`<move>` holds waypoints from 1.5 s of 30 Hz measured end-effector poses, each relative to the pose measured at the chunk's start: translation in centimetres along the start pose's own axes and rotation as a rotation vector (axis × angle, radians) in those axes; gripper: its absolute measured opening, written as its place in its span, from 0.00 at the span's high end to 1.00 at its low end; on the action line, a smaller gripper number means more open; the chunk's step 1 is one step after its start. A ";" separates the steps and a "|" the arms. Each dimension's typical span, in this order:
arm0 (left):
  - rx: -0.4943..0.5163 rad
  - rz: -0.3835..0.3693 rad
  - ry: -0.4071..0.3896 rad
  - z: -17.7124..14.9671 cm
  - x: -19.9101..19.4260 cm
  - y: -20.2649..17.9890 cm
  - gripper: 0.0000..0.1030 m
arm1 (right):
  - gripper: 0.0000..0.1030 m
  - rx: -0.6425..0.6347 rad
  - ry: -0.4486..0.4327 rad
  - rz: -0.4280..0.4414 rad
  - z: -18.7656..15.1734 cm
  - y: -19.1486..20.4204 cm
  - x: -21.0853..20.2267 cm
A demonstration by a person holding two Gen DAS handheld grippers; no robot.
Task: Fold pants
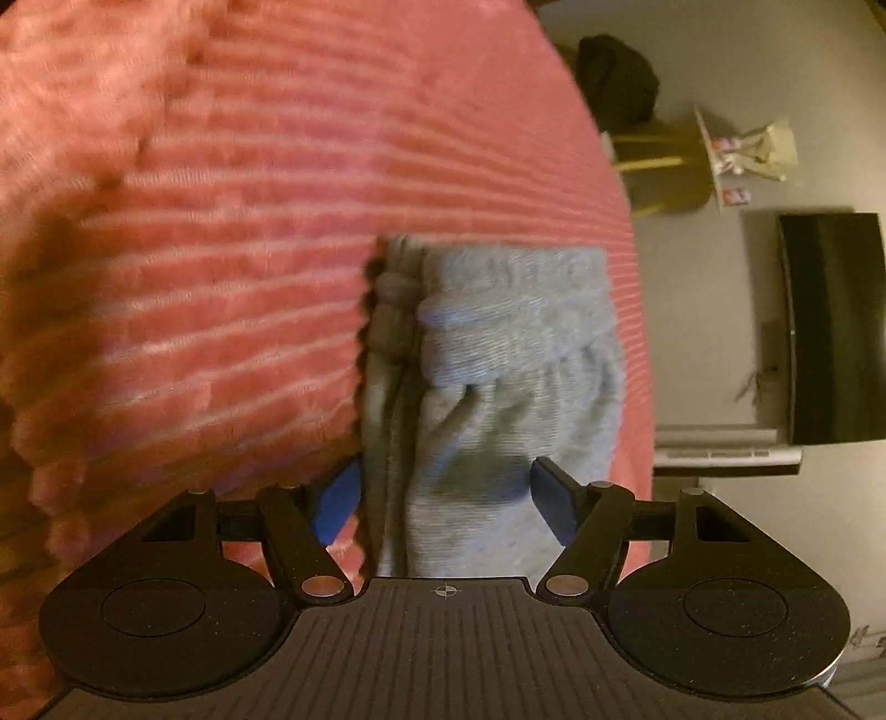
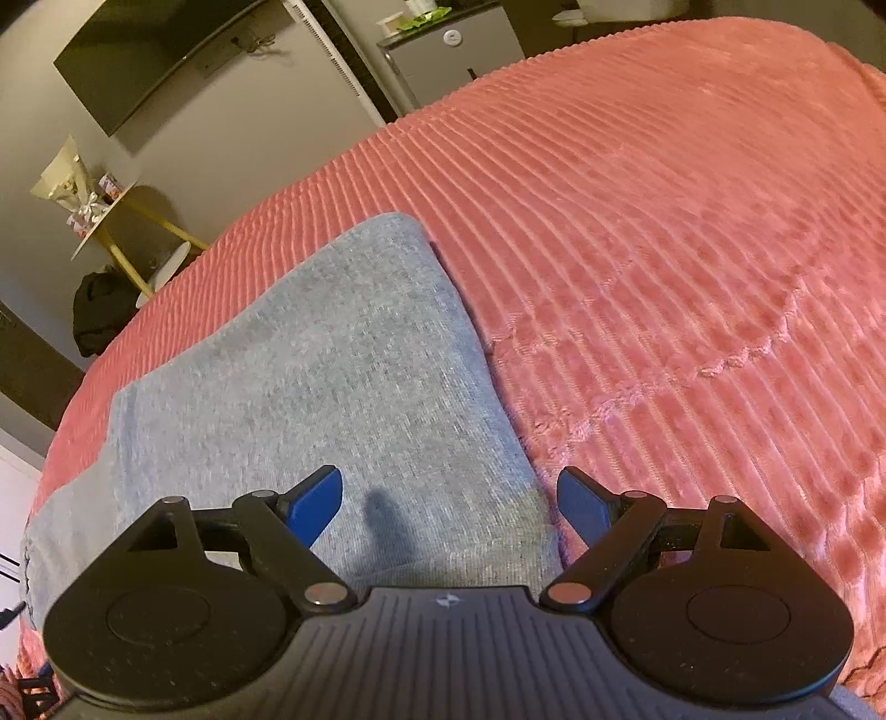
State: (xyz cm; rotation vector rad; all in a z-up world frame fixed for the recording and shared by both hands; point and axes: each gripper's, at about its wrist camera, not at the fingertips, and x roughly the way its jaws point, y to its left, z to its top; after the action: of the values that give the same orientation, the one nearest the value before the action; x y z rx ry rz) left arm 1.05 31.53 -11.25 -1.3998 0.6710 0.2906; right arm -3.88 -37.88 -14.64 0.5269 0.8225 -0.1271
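Grey sweatpants (image 2: 310, 365) lie folded flat on a pink ribbed blanket (image 2: 664, 232). In the left wrist view the pants' gathered waistband end (image 1: 498, 354) lies bunched right in front of my left gripper (image 1: 448, 498). That gripper is open, its blue fingers (image 1: 338, 504) standing either side of the cloth. My right gripper (image 2: 448, 504) is open and empty, hovering over the near corner of the folded pants, one blue finger (image 2: 315, 507) over the cloth and the other over the blanket's edge.
The blanket (image 1: 194, 249) covers a bed. Beside the bed stand a small round table (image 2: 119, 221) with a bouquet, a black bag (image 2: 97, 315), a wall-mounted TV (image 2: 166, 50) and a small fridge (image 2: 448, 50).
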 end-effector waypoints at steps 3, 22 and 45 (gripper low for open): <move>0.020 -0.020 -0.016 0.2 0.9 0.2 0.31 | 0.17 -0.001 0.002 -0.009 0.0 0.1 0.0; 0.609 -0.018 -0.177 -3.3 -1.5 -9.6 0.81 | 0.17 -0.019 -0.053 -0.019 -0.3 0.3 -1.0; 1.322 -0.061 0.183 -30.7 1.3 -13.5 0.46 | 0.17 -0.025 -0.264 0.054 -1.6 1.3 -5.4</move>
State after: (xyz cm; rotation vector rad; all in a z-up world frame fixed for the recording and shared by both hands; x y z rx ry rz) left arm 1.62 -0.69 -1.92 -0.1686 0.7384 -0.3205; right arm -8.18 -36.48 -11.11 0.4959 0.5513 -0.1328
